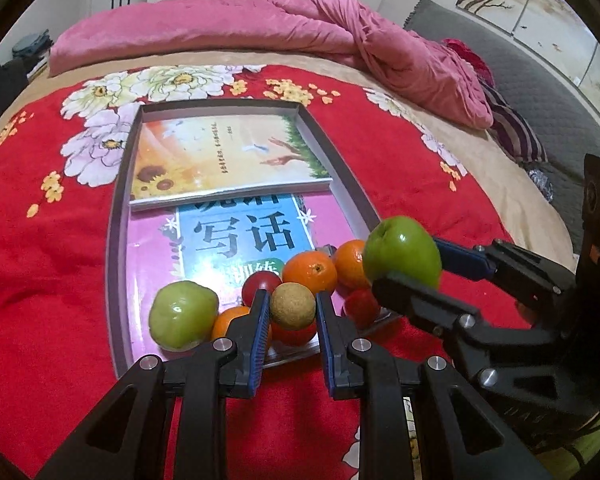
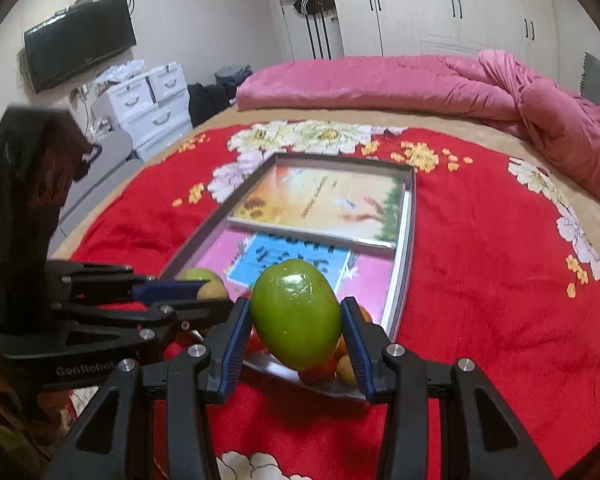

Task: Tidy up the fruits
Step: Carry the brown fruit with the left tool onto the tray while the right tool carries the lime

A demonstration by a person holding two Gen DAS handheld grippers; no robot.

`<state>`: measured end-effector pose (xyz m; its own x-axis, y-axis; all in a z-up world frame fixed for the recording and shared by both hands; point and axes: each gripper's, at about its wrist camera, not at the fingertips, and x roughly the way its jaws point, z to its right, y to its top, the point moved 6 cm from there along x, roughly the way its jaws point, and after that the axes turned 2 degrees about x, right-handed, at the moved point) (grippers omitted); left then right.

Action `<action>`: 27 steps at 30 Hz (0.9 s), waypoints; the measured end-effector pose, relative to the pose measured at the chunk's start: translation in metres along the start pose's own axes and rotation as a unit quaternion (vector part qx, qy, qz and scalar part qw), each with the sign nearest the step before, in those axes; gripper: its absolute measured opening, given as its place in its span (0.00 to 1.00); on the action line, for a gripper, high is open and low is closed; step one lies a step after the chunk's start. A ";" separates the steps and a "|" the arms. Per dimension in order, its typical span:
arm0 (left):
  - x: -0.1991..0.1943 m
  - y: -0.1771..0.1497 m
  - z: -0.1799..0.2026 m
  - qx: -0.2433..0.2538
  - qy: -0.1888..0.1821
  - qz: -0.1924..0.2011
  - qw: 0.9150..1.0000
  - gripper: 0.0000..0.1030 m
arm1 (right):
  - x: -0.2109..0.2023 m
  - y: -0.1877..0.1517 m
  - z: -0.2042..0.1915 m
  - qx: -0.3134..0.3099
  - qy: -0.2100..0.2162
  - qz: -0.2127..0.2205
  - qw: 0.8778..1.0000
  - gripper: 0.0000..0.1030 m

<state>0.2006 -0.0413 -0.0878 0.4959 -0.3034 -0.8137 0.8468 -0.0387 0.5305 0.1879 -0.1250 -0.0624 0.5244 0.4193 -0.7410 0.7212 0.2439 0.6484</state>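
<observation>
My left gripper is shut on a small tan round fruit, held just above the fruit pile at the near end of the shallow grey tray. My right gripper is shut on a green apple, held above the tray's near right corner; it also shows in the left wrist view. In the tray lie another green apple, oranges and small red fruits. The left gripper shows at the left of the right wrist view.
Two books lie in the tray. The tray sits on a red flowered blanket on a bed. A pink quilt is bunched at the far side. White drawers and a TV stand beyond the bed.
</observation>
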 end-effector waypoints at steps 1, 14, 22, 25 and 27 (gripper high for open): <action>0.002 0.000 0.000 0.000 -0.001 -0.002 1.000 0.23 | 0.002 -0.002 0.000 -0.001 -0.001 -0.003 1.000 0.44; 0.020 -0.005 -0.002 0.003 0.000 -0.022 1.000 0.23 | 0.013 -0.008 0.001 -0.009 -0.002 -0.019 1.000 0.44; 0.021 -0.005 -0.002 0.002 0.000 -0.022 1.000 0.23 | 0.018 -0.010 0.000 -0.016 0.000 -0.025 1.000 0.44; 0.022 -0.005 -0.002 0.002 -0.002 -0.022 1.000 0.23 | 0.021 -0.011 0.001 -0.015 0.000 -0.028 0.999 0.44; 0.023 -0.005 -0.002 0.000 -0.003 -0.022 1.000 0.23 | 0.022 -0.011 0.001 -0.017 0.001 -0.027 0.999 0.44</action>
<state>0.2079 -0.0465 -0.1094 0.4577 -0.3069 -0.8345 0.8673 -0.0524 0.4950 0.1920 -0.1196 -0.0864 0.4833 0.4072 -0.7750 0.7331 0.2956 0.6125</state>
